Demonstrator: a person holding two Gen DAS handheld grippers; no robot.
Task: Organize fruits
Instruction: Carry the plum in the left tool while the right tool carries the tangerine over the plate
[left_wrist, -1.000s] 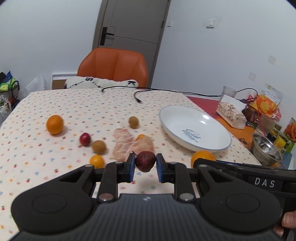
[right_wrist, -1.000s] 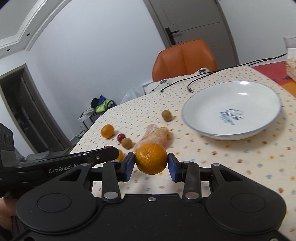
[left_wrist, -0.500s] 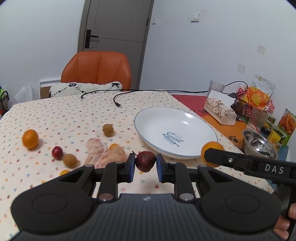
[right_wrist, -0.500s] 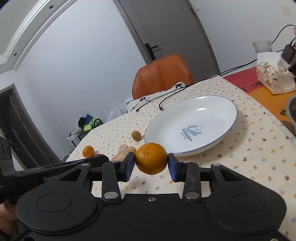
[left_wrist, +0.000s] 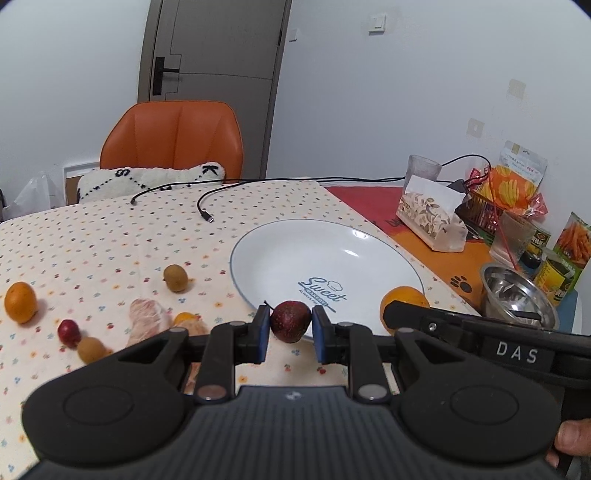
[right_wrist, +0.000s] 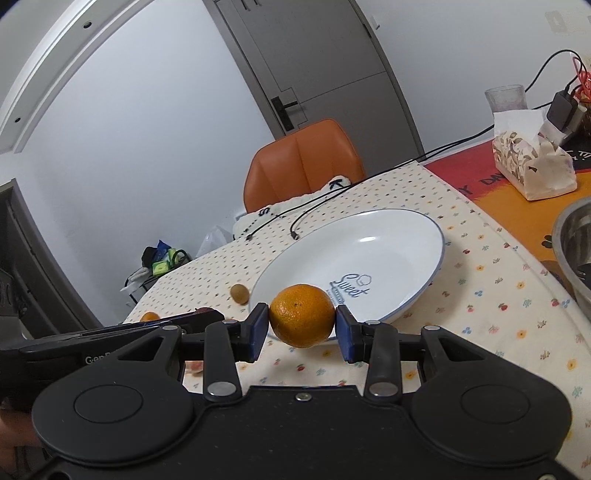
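The left gripper is clamped on a dark red fruit and the right gripper grips an orange, both at the near rim of the white plate.

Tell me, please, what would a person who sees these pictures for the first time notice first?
Most striking are the two fruits held up in front of the cameras: a dark red fruit pinched in the left gripper and an orange in the right gripper. Just behind them lies a big empty white plate on the dotted tablecloth, with more small fruits scattered to its left.
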